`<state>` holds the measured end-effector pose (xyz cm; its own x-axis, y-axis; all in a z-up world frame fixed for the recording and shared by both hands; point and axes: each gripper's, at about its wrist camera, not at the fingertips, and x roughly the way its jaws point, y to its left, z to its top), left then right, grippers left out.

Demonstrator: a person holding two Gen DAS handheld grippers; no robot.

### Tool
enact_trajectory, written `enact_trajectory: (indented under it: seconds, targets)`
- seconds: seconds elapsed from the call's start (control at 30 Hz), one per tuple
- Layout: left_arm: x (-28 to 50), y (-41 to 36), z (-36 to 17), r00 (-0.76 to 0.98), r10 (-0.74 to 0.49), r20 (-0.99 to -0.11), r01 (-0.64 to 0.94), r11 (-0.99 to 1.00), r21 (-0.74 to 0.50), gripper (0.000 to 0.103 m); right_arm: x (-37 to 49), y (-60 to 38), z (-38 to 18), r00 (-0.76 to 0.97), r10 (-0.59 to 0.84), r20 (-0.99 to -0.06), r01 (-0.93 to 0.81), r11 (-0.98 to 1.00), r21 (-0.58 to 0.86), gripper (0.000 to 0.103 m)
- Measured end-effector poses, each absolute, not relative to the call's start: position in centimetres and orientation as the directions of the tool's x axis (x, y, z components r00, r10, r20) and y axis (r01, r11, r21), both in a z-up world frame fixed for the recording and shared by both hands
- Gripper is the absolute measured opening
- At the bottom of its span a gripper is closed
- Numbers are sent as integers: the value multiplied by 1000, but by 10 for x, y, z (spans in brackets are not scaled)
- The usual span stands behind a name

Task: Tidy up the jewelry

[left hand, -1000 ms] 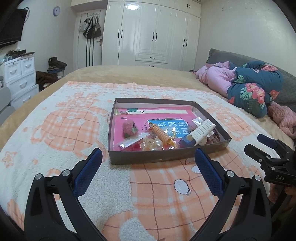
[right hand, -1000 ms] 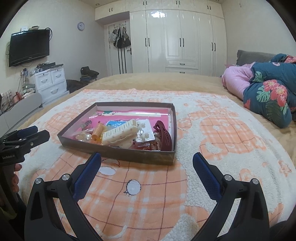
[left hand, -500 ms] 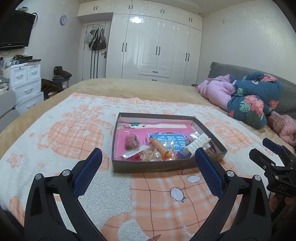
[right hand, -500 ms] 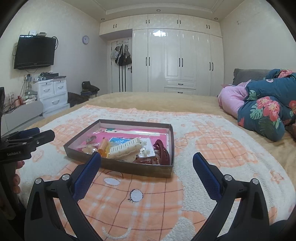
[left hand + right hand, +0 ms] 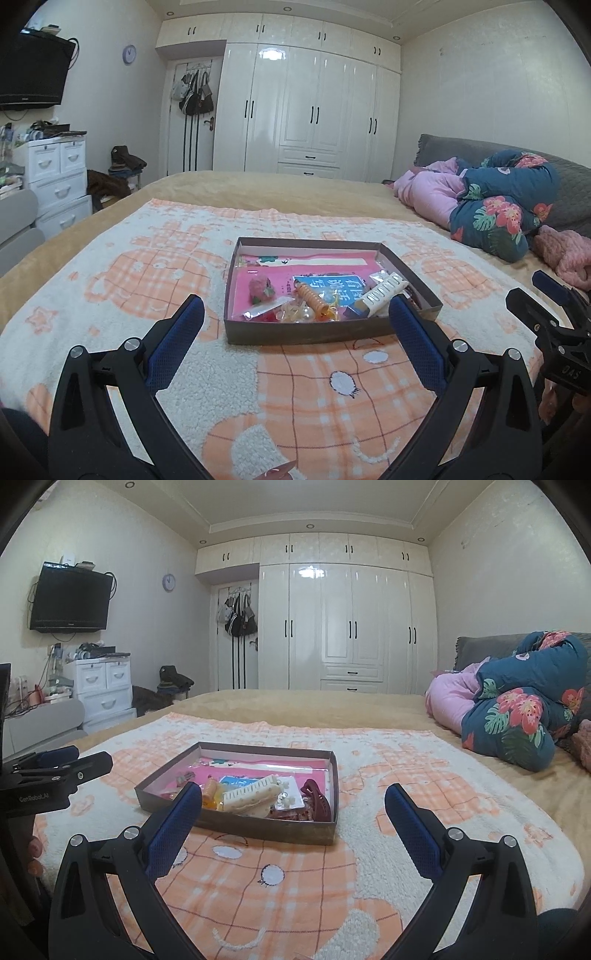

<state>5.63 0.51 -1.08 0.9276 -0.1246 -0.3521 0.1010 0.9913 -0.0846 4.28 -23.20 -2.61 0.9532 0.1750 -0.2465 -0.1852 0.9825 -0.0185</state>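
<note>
A shallow brown box [image 5: 295, 334] [image 5: 258, 829] with a pink lining lies on the bed's blanket. Inside it are a cream comb clip [image 5: 384, 293] [image 5: 251, 794], an orange spiral hair tie [image 5: 312, 297], a pink strawberry piece [image 5: 260, 288], a dark red claw clip [image 5: 316, 799] and clear packets of small jewelry. My left gripper [image 5: 295, 317] stands open just short of the box's near wall, nothing between its fingers. My right gripper [image 5: 293, 801] is open too, near the box's right front corner, and empty.
The orange-and-white checked blanket [image 5: 332, 398] covers the bed. A floral and pink bundle of bedding [image 5: 495, 206] lies at the right. White wardrobes [image 5: 347, 627] fill the far wall. A white drawer unit [image 5: 101, 690] and a wall TV [image 5: 70, 598] stand at the left.
Both grippers have tilted up and drawn back from the box, so it looks smaller and more of the room and ceiling shows. Both stay open and empty.
</note>
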Motion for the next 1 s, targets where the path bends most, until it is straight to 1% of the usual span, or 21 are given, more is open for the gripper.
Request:
enact_trajectory:
  seconds: [0.37,0.6,1.0]
  targets:
    - [45,3,-10,938,-115,-328,95,992,-78,92,33,-232,-26,964,158,-216,-166,986,-20,97]
    - [45,4,-10,935,-106,-338,85,993,-78,92,37,-231,-29,960,152,-234,-163,986,-25,97]
    - [48,5,-10,934,-101,-341,80,994,-76,92,37,-230,-31,960,152,-235,-163,986,-30,97]
